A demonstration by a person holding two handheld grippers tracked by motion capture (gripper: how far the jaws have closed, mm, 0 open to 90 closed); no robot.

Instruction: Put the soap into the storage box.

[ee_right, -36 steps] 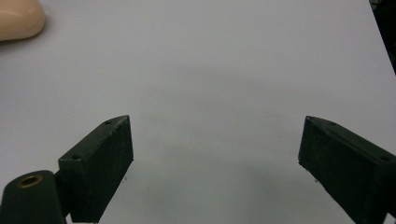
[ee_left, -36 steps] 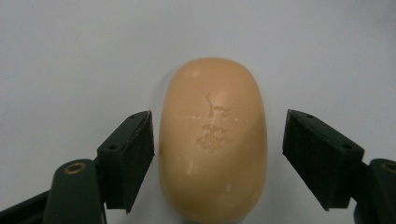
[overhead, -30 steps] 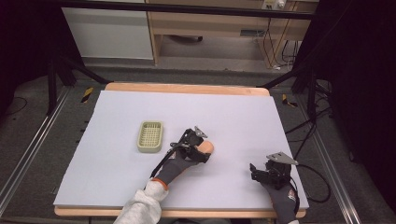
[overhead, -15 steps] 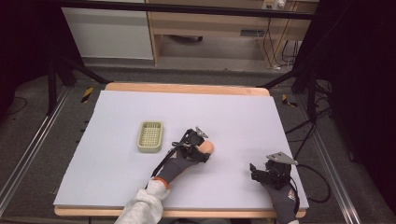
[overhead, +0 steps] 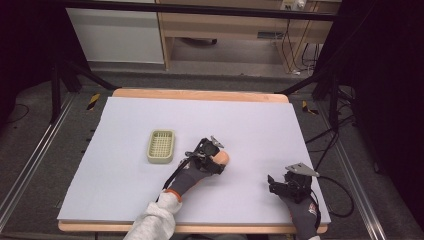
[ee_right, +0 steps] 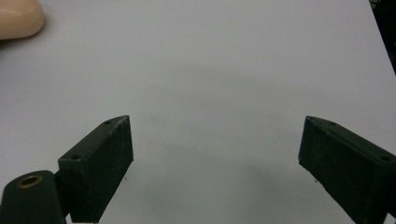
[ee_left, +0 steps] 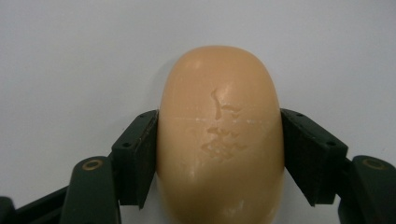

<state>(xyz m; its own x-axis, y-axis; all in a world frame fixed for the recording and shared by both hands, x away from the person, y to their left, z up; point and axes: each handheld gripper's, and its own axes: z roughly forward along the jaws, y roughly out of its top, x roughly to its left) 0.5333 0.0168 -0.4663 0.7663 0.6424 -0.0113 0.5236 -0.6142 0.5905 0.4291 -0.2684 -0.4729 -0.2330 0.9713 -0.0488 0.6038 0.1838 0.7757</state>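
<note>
Right between the two black jaws of the left gripper [ee_left: 219, 158] sits one soap [ee_left: 219, 135]. The jaws press on its two long sides, so they are clamped on it. The soap is tan and egg-shaped, with marks cut into its top. Its long way runs straight out from the gripper, and its round end pokes out past the jaw tips. Under it is the pale mat [ee_left: 70, 56].

From the high view, the left gripper [overhead: 219, 159] holds the soap [overhead: 223, 158] near the middle of the mat [overhead: 250, 125]. One small basket [overhead: 161, 146] lies just to the left of it, near but not touching. My guess is the soap goes in the basket next, so it has to travel left. The left hand is much the nearer one.

The right gripper [ee_right: 215, 163] has its jaws wide apart with nothing in them. It rests well off to the right [overhead: 285, 184], near the front edge.

So: one soap, one basket, two grippers.
</note>
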